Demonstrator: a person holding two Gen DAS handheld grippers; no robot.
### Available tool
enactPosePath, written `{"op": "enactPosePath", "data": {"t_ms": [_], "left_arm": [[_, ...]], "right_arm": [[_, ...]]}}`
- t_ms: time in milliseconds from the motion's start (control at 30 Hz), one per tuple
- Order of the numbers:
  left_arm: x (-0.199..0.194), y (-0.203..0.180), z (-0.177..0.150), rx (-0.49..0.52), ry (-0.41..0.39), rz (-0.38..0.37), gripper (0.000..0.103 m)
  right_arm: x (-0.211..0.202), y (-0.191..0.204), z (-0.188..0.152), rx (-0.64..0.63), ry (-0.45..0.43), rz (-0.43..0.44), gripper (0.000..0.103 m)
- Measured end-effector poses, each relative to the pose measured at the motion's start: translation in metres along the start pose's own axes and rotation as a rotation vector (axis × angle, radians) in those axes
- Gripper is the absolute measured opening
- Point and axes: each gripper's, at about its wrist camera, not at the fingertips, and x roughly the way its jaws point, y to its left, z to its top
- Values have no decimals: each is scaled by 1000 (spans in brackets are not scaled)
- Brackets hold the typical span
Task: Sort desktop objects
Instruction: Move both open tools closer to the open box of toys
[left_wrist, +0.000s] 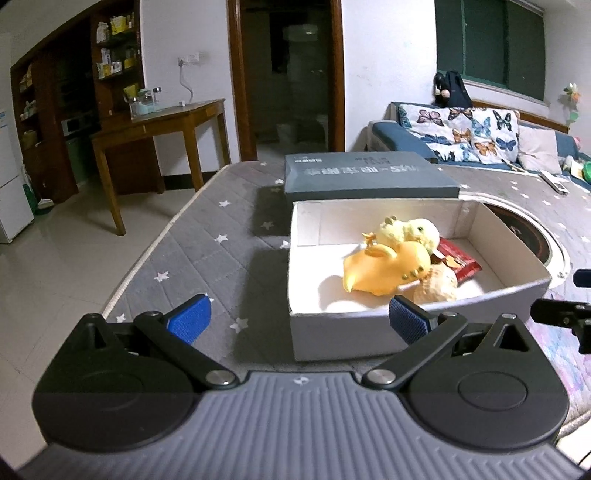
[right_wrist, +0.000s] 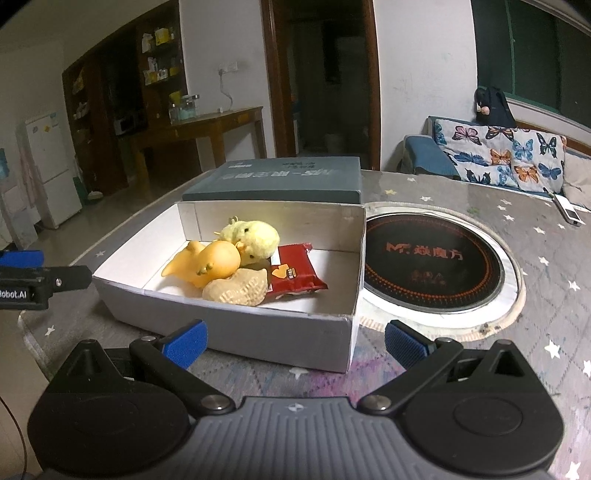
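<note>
White cardboard box (right_wrist: 236, 328) on the grey starred desk (left_wrist: 207, 254), holding orange rubber duck (right_wrist: 207, 264), yellow plush chick (right_wrist: 255, 238), peanut toy (right_wrist: 236, 290), red snack packet (right_wrist: 295, 273); dark lid (right_wrist: 273, 177) behind. Sorting seemingly complete. Left tongs (left_wrist: 299, 319) and right tongs (right_wrist: 293, 341) spread, empty. Inset cooktop (right_wrist: 432, 258) fully shown only from right wrist.
</note>
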Motion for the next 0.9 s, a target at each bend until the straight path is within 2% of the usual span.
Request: {"op": "enactPosePath", "data": {"t_ms": [900], "left_arm": [[-2, -18, -34, 35, 82, -57, 103]], "right_arm": [[-2, -1, -24, 44, 35, -7, 103]]}}
